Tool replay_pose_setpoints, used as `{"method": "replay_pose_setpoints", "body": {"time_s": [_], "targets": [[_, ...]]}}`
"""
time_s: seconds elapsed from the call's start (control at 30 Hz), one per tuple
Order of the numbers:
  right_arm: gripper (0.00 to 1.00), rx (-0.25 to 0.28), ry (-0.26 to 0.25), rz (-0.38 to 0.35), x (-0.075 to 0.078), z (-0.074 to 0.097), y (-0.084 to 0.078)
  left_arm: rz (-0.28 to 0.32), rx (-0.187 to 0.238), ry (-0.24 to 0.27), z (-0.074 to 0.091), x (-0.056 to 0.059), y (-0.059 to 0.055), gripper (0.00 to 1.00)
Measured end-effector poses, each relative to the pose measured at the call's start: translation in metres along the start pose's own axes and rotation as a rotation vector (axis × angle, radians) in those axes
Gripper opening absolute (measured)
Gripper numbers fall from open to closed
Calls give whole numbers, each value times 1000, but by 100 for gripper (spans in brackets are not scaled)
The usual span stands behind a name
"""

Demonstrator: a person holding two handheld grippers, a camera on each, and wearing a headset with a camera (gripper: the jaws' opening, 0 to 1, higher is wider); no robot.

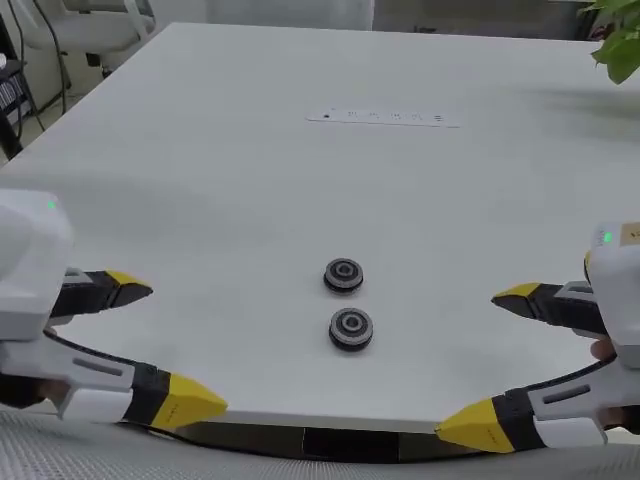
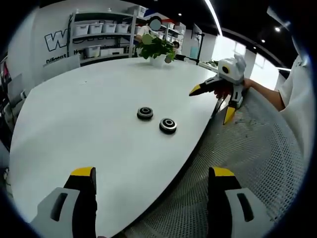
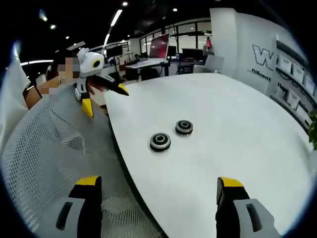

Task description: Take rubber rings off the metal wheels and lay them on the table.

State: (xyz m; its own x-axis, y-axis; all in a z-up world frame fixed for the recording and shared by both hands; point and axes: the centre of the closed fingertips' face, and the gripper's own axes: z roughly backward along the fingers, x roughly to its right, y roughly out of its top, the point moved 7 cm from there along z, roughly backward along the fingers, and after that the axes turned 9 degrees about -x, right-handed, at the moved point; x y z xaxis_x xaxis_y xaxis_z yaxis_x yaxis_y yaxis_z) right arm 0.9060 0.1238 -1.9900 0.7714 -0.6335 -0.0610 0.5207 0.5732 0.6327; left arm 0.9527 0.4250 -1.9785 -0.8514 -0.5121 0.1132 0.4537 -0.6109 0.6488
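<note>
Left gripper [image 1: 187, 348]: at the near table edge, 8 o'clock of the near wheel and well apart from it; jaws spread wide, nothing between them.
Right gripper [image 1: 465, 364]: at the near edge, 4 o'clock of the near wheel and well apart from it; jaws spread wide, nothing held.
Near wheel [image 1: 351, 329]: flat on the white table [image 1: 250, 180], between the grippers.
Far wheel [image 1: 343, 277]: just beside the near wheel at 12 o'clock, not touching.
Rubber rings [image 1: 336, 332]: a dark band round each wheel's rim, both on.
Panel [image 1: 383, 118]: set in the tabletop at 12 o'clock, well beyond the wheels.
Plant [image 1: 620, 40]: leaves at 2 o'clock, far corner.
</note>
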Motion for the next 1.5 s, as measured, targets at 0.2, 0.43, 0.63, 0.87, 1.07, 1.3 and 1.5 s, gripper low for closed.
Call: {"method": "replay_pose_setpoints", "body": {"time_s": [0.2,0.43,0.63,0.87,1.07,1.3,1.5], "targets": [[96,-2,4,-3,0,-1,-1,4,1,-4,0,0,0,91],[96,-2,6,-4,0,-1,-1,5,-7,-19,-2,2,-1,91],[96,5,-2,-6,1,0,0,-10,-28,-30,-3,3,-2,91],[96,65,-4,-47,5,5,6,5,11,-41,-1,1,3,92],[95,145,-24,-107,12,12,12,-3,55,-45,2,1,10,93],[95,122,-28,-77,12,13,15,-32,82,-17,7,-2,16,90],[94,118,-35,-39,17,21,26,-56,94,-6,13,-3,25,90]]}}
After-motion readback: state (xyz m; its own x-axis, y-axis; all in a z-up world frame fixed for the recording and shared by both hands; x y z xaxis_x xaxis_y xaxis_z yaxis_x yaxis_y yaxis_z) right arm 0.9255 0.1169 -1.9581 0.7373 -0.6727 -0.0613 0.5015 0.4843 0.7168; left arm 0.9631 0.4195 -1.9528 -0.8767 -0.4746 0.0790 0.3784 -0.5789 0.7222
